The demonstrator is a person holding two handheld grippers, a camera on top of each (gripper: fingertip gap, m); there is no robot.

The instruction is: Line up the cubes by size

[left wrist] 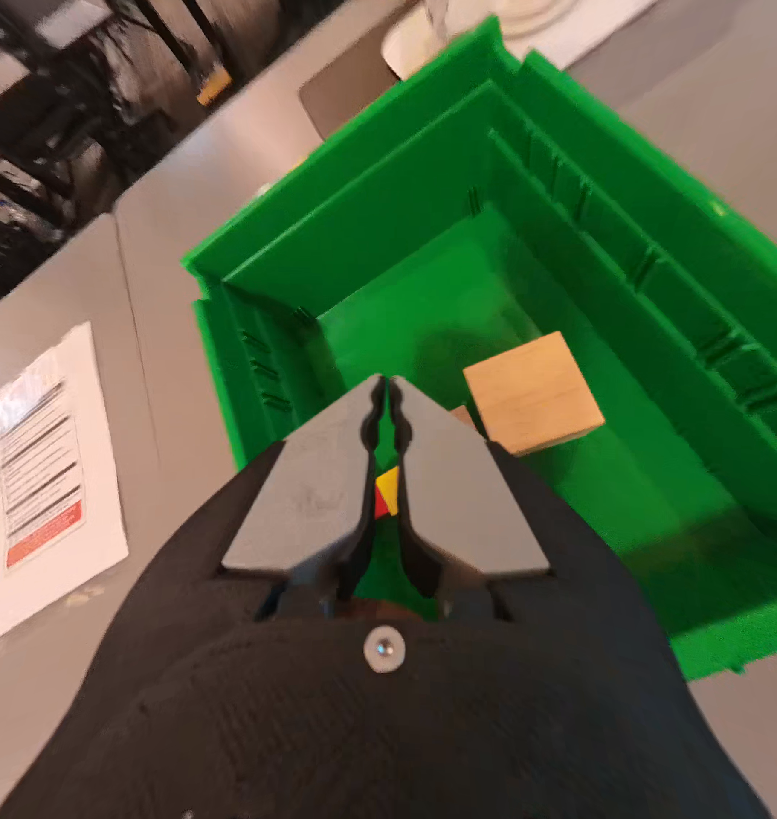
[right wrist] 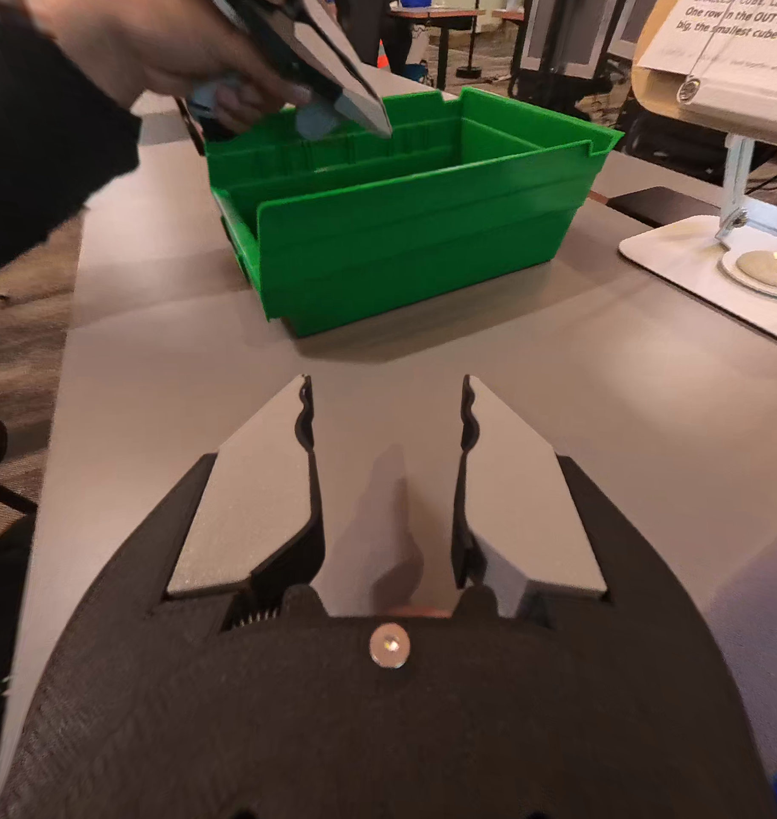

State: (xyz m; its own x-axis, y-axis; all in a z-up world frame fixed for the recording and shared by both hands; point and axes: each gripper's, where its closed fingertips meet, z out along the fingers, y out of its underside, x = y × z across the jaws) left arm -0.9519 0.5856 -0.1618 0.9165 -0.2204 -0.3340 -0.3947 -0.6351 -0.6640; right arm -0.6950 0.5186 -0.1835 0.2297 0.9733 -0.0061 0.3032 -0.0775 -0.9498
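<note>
A green bin (left wrist: 378, 212) stands on the grey table. In it lie a large plain wooden cube (left wrist: 533, 394), a smaller wooden cube (left wrist: 462, 416) mostly hidden behind my finger, and a yellow and red cube (left wrist: 387, 489) seen through the gap between my fingers. My left gripper (left wrist: 387, 381) is shut and hangs over the bin's inside, above the cubes. It also shows in the right wrist view (right wrist: 384, 128), over the bin's (right wrist: 413, 248) far side. My right gripper (right wrist: 386, 381) is open and empty over the bare table, in front of the bin.
A printed sheet (left wrist: 45, 478) lies on the table left of the bin. A white stand base (right wrist: 688, 261), a dark pad (right wrist: 657, 206) and a sign board (right wrist: 732, 66) are to the right. A person's hand (right wrist: 156, 53) holds the left gripper.
</note>
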